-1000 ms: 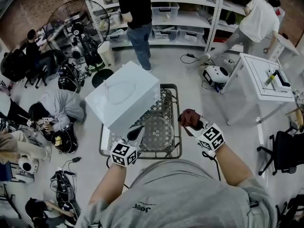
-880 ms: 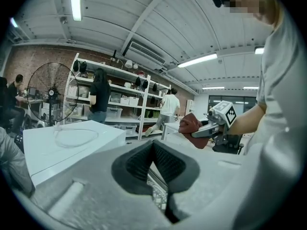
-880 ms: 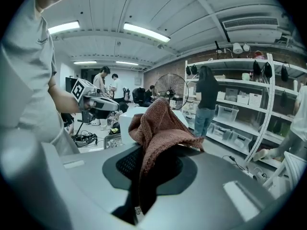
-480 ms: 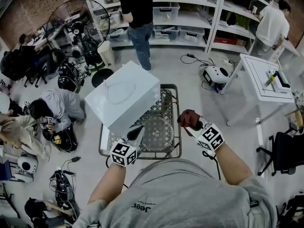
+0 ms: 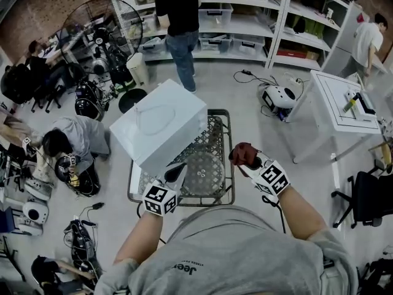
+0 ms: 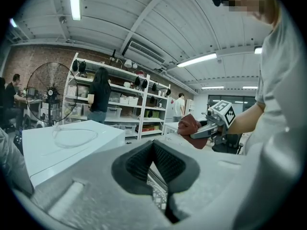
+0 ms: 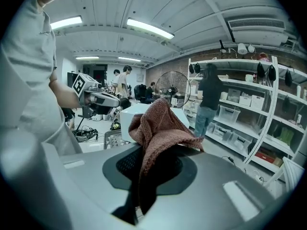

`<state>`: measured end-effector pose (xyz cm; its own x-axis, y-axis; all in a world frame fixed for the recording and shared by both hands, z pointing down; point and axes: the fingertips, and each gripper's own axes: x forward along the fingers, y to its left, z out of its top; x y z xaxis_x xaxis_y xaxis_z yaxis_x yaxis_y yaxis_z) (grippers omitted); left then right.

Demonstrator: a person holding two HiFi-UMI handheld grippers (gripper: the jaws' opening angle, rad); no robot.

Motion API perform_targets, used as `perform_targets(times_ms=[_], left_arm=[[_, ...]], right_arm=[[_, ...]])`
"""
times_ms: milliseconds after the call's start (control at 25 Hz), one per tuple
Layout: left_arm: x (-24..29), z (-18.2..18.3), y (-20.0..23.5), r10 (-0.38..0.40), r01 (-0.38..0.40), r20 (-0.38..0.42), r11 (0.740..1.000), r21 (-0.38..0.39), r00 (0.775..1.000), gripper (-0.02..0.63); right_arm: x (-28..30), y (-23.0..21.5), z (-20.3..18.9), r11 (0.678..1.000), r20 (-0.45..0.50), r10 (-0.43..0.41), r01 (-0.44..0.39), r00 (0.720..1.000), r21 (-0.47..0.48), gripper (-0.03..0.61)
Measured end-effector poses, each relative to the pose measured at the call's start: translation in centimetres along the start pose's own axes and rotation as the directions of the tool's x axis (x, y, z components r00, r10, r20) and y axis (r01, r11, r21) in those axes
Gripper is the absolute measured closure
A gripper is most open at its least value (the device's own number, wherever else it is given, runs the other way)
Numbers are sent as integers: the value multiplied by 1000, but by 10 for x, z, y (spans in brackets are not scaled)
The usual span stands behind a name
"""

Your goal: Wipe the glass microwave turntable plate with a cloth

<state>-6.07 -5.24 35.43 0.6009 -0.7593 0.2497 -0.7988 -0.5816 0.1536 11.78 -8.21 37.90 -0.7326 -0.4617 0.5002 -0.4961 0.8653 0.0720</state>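
You stood in a cluttered workshop over a wire-mesh table [image 5: 216, 137], your left gripper [image 5: 174, 173] pinched together and empty just beside the glass turntable plate [image 5: 206, 171], which lay flat on the mesh. Your right gripper [image 5: 249, 160] clamped the reddish cloth [image 5: 244, 152] just off the table's right edge, so I judged wiping not yet begun: the cloth next had to come down onto the glass. The far shelf bins [image 5: 214, 14] were too distant to show their contents.

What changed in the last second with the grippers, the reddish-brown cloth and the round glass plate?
Only bystanders moved: the person in the white top went right along the shelves, and the crouching person in grey on the floor shifted. The right gripper stays shut on the reddish-brown cloth; the left gripper stays shut beside the round glass plate on the wire-mesh table.
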Motion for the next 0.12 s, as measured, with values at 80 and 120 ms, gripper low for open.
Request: perform_targets(times_ms=[80, 120], left_arm=[[0, 0, -2, -1, 1, 1, 1000, 0, 1000, 617], [0, 0, -3, -2, 2, 1, 1000, 0, 1000, 617]], right_arm=[[0, 1, -1, 1000, -1, 2, -2, 1000, -2, 515], [-1, 1, -1, 1000, -1, 3, -3, 1000, -4, 515]])
